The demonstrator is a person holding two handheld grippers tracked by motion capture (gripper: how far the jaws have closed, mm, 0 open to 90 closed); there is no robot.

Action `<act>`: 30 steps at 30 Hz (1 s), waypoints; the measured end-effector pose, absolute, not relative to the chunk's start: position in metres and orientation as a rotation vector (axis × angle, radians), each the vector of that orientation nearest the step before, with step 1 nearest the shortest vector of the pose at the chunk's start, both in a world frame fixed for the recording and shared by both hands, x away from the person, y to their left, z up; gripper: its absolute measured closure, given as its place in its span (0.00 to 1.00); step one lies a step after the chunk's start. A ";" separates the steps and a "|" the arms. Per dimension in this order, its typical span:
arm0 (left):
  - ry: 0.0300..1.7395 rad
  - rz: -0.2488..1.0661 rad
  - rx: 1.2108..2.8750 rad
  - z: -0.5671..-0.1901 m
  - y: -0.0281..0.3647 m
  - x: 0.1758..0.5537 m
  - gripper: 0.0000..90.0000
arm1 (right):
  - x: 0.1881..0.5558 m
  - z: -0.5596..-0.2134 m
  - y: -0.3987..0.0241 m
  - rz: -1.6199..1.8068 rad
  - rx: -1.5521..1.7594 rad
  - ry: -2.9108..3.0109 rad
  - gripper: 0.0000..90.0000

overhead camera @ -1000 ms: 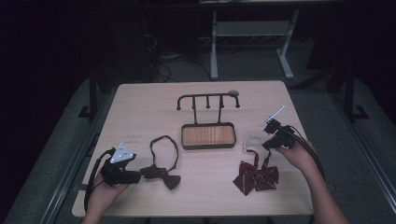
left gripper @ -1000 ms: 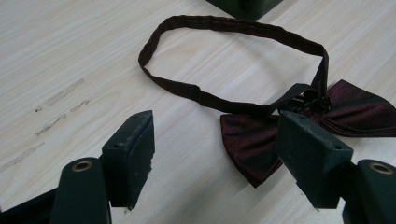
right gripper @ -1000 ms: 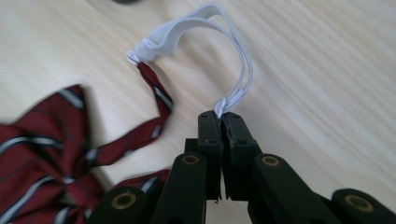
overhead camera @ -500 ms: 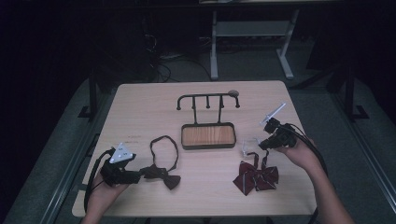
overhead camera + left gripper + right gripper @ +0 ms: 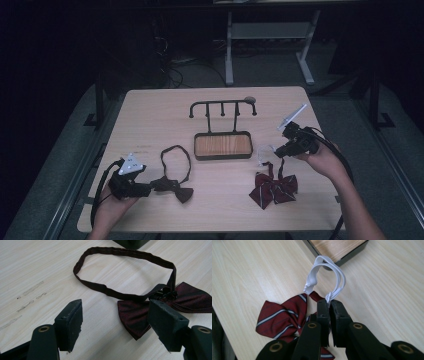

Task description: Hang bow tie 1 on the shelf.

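Table (image 5: 150, 115) of pale wood, bearing two bow ties and a stand. Item one: striped red bow tie (image 5: 273, 187), lying toward the near right of the tabletop, its white elastic loop (image 5: 329, 275) lifted off the wood. Right gripper (image 5: 276, 151) pinches that loop, jaws pressed together on the knotted end of the elastic, seen plainly in the right gripper view, where the loop arches up in front of the jaw tips and the striped bow (image 5: 284, 315) hangs just beside them, partly resting on the table. Item two: dark maroon bow tie (image 5: 155, 307), flat on the near left of the table, its neck band (image 5: 120, 257) spread in an open ring behind it. Left gripper (image 5: 117, 322) sits low at the bow, jaws standing well apart, one jaw before the bow's left wing, nothing clamped. Item three: black hanger stand (image 5: 223, 127) with a wood-lined tray base and a rail of short pegs, at mid-table between the two ties.
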State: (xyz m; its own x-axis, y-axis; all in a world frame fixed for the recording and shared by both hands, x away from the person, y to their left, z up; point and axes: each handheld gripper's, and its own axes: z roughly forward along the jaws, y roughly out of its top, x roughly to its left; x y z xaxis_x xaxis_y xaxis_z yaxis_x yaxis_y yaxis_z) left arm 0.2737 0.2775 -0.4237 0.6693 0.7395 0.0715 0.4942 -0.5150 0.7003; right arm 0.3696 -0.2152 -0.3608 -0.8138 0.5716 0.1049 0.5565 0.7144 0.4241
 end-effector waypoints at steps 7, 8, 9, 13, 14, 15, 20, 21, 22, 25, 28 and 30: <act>0.945 0.481 2.225 -0.423 0.278 0.274 0.32 | 0.367 -0.347 -0.208 0.688 0.889 2.874 0.94; 0.944 0.483 2.225 -0.423 0.278 0.273 0.32 | 0.367 -0.345 -0.206 0.685 0.884 2.875 0.94; 0.944 0.483 2.225 -0.423 0.278 0.273 0.32 | 0.367 -0.345 -0.206 0.685 0.884 2.875 0.94; 0.944 0.484 2.225 -0.423 0.279 0.274 0.32 | 0.366 -0.337 -0.202 0.683 0.856 2.872 0.94; 0.944 0.484 2.225 -0.423 0.279 0.274 0.32 | 0.365 -0.335 -0.201 0.682 0.856 2.872 0.94; 0.946 0.483 2.225 -0.423 0.279 0.274 0.32 | 0.365 -0.335 -0.201 0.682 0.856 2.872 0.94; 0.950 0.481 2.220 -0.424 0.277 0.273 0.32 | 0.365 -0.324 -0.198 0.696 0.831 2.862 0.94; 0.950 0.481 2.220 -0.424 0.278 0.273 0.32 | 0.365 -0.322 -0.197 0.693 0.825 2.860 0.94; 0.950 0.481 2.220 -0.424 0.278 0.273 0.32 | 0.365 -0.320 -0.197 0.693 0.822 2.859 0.94; 0.950 0.483 2.219 -0.423 0.278 0.273 0.32 | 0.365 -0.314 -0.196 0.694 0.814 2.855 0.94; 0.947 0.484 2.220 -0.424 0.278 0.274 0.32 | 0.365 -0.311 -0.195 0.697 0.812 2.851 0.94; 0.940 0.488 2.231 -0.423 0.278 0.274 0.32 | 0.365 -0.306 -0.195 0.698 0.804 2.844 0.94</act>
State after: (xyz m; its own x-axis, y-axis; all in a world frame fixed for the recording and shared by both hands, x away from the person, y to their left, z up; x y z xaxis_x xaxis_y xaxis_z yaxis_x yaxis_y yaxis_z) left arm 0.2737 0.2785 -0.4230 0.6724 0.7357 0.0812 0.4900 -0.5246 0.6963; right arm 0.3646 -0.1951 -0.3064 -0.8547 0.5186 0.0236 0.4705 0.7547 0.4572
